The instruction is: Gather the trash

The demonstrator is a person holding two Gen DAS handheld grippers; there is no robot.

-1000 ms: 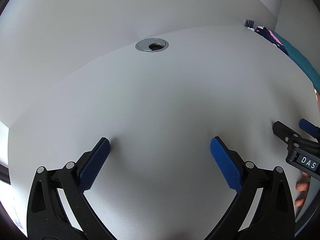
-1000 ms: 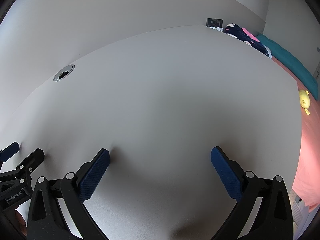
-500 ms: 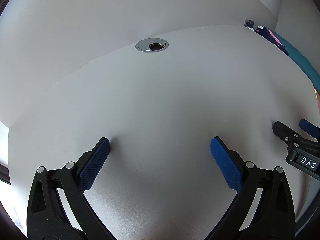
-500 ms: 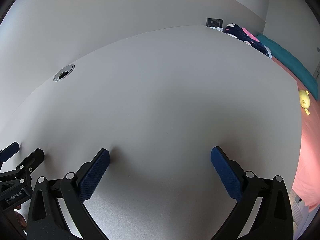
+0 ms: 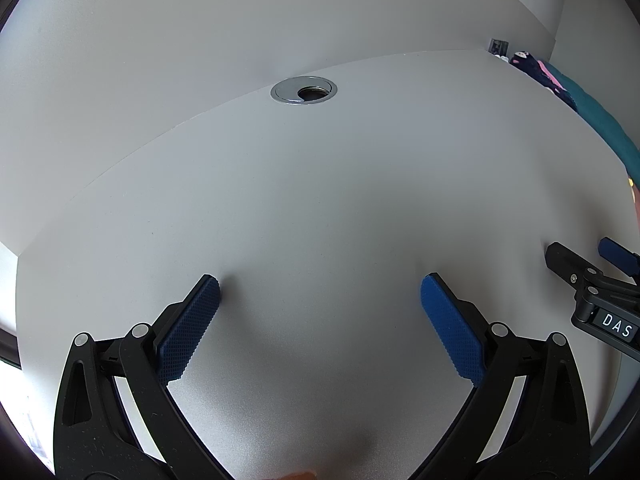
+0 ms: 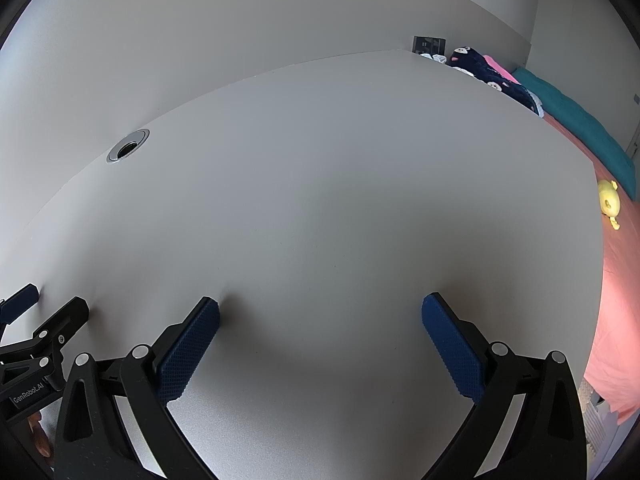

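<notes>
Trash could not be made out in either wrist view; where it lay cannot be told from these views. Left tongs (image 5: pixel 320 282) and right tongs (image 6: pixel 320 302) were both spread wide, nothing between their blue ribbed pads (image 5: pixel 188 328), and each was held low over a pale grey surface (image 5: pixel 320 200). The two tongs sat side by side, the right one's tips showing at the right edge of the left wrist view.

A round metal cable grommet (image 5: pixel 304 90) was set into the surface near its far edge, ahead of the left tongs and well to the left of the right tongs. A plain light wall (image 5: pixel 200 20) rose directly behind that edge and carried a dark wall socket (image 6: pixel 429 44) at the surface's far right corner.

Beyond the surface's right edge lay a bed with a pink sheet (image 6: pixel 612 300). On the bed were a teal blanket (image 6: pixel 580 128) along the far side, a dark patterned fabric (image 6: pixel 492 72) near the socket, and a yellow plush toy (image 6: pixel 609 200) lying apart on the sheet.
</notes>
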